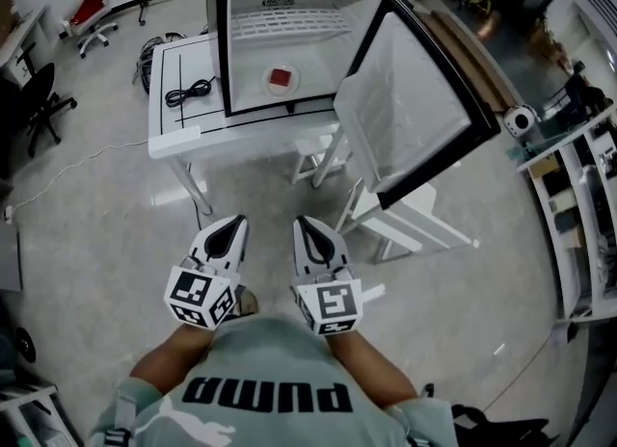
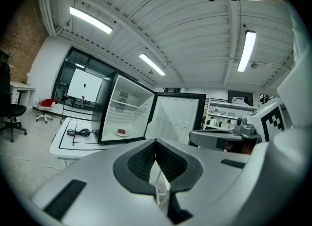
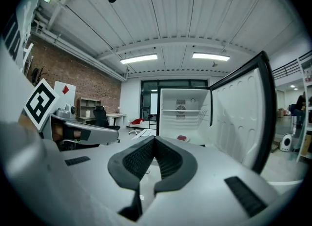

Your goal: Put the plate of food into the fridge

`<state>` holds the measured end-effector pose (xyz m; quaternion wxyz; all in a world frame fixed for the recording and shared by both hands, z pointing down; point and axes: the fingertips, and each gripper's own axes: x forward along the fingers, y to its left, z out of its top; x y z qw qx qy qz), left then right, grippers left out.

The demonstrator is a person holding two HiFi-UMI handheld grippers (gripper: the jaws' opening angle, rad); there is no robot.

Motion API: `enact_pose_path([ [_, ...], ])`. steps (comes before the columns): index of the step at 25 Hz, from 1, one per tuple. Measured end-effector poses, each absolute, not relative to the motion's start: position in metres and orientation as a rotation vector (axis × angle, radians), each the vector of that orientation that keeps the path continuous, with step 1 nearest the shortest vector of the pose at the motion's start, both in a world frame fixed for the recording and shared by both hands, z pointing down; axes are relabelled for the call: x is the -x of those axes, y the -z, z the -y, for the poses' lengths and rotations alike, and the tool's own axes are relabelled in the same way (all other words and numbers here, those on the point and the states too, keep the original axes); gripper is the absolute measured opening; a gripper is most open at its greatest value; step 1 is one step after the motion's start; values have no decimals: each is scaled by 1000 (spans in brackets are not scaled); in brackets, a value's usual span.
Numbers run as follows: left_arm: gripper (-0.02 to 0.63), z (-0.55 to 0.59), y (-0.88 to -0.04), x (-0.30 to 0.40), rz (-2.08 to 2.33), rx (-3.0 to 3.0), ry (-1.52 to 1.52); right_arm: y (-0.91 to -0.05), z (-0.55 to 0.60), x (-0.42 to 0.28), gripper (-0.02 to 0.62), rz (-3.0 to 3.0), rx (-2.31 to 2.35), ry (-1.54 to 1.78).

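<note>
Upper centre of the head view, the plate of food (image 1: 281,80) already sits on the floor of the fridge (image 1: 299,13), which stands on the white surface (image 1: 178,108) with its door (image 1: 405,108) swung wide. Lower centre, left gripper (image 1: 231,224) and right gripper (image 1: 307,226) hang well short of it, jaws closed on nothing. Likely risk: shoving the door hard with closed jaws could slam it and jolt the plate, or leave it ajar.
</note>
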<state>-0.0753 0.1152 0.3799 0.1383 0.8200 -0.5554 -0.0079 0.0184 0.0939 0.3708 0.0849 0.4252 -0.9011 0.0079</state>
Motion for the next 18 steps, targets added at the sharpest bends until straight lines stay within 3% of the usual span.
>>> enact_pose_path([
  [18,6,-197,-387,-13,1728,-2320,-119,-373,-167,-101,5,2815,-1176,-110],
])
